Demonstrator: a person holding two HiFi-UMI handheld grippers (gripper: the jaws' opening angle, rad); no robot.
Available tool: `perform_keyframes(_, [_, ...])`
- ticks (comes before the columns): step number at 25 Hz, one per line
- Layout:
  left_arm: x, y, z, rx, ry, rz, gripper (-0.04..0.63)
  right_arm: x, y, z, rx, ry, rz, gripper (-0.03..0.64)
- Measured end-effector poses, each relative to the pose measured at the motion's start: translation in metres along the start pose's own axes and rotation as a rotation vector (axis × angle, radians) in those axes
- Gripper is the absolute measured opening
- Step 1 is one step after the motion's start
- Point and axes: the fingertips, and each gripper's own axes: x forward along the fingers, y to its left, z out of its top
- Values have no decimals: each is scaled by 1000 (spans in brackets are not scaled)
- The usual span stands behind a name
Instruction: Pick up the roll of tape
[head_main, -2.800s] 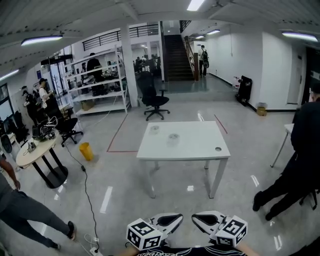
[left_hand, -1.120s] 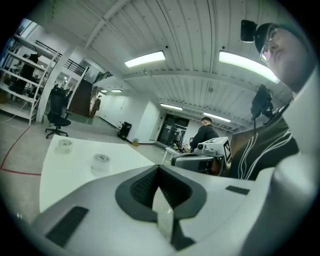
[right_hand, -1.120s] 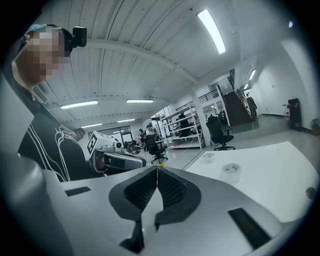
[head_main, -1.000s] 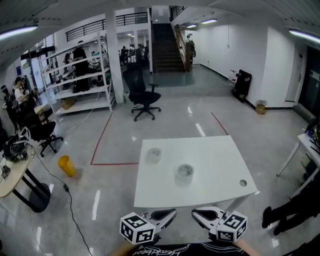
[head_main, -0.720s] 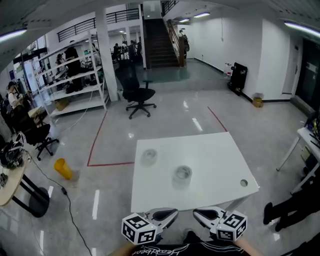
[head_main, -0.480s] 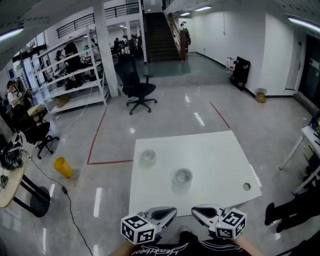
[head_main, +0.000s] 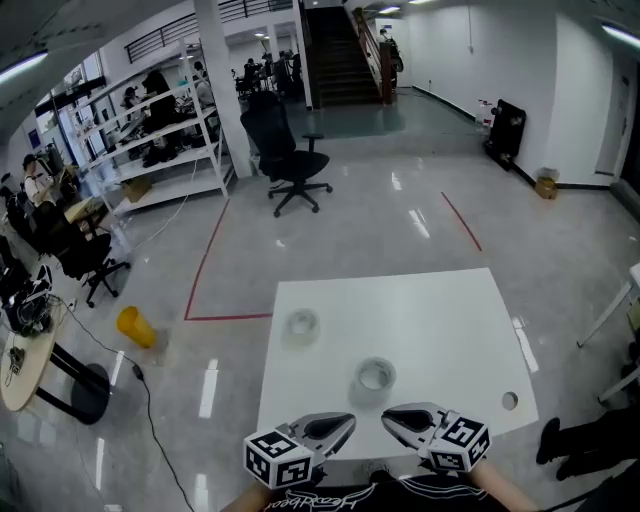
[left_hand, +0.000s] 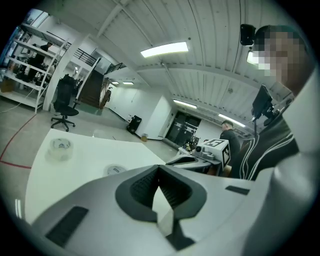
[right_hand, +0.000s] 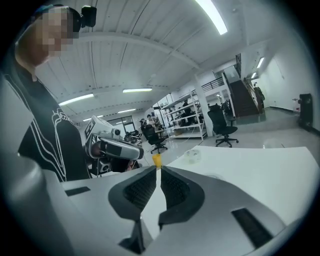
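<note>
Two clear rolls of tape lie on the white table (head_main: 450, 320): a near roll (head_main: 374, 377) and a far roll (head_main: 301, 324). My left gripper (head_main: 343, 424) and right gripper (head_main: 392, 419) hover side by side over the table's near edge, just short of the near roll. Both are shut with nothing between the jaws. One clear roll (left_hand: 61, 146) shows left of the left gripper (left_hand: 159, 171) in its own view. In the right gripper view a roll (right_hand: 192, 156) lies beyond the right gripper (right_hand: 159, 170).
A round cable hole (head_main: 510, 401) sits at the table's near right corner. Beyond the table are a black office chair (head_main: 285, 150), metal shelves (head_main: 160, 130), a yellow bin (head_main: 135, 326) and a red floor line (head_main: 205, 270). People stand at left and right.
The view has closed in on the table, which now looks larger and nearer. Both grippers have come forward over its near edge, still shut. The rolls have not moved.
</note>
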Motion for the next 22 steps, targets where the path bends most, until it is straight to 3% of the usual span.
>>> perform_keyframes(6, [4, 19, 3, -51, -15, 41, 3, 20, -35, -12, -76, 124, -7, 28])
perform_keyframes(9, [-3, 30, -1, -75, -22, 64, 3, 41, -46, -32, -180, 238, -16, 108])
perform_keyframes(11, [-6, 36, -3, -91, -27, 77, 3, 56, -57, -50, -267, 329, -35, 126])
perform_keyframes(19, [-16, 50, -9, -133, -35, 118, 3, 92, -96, -96, -592, 605, -96, 135])
perform_keyframes(22, [-23, 52, -8, -141, -44, 132, 3, 97, -98, -108, -630, 669, -76, 135])
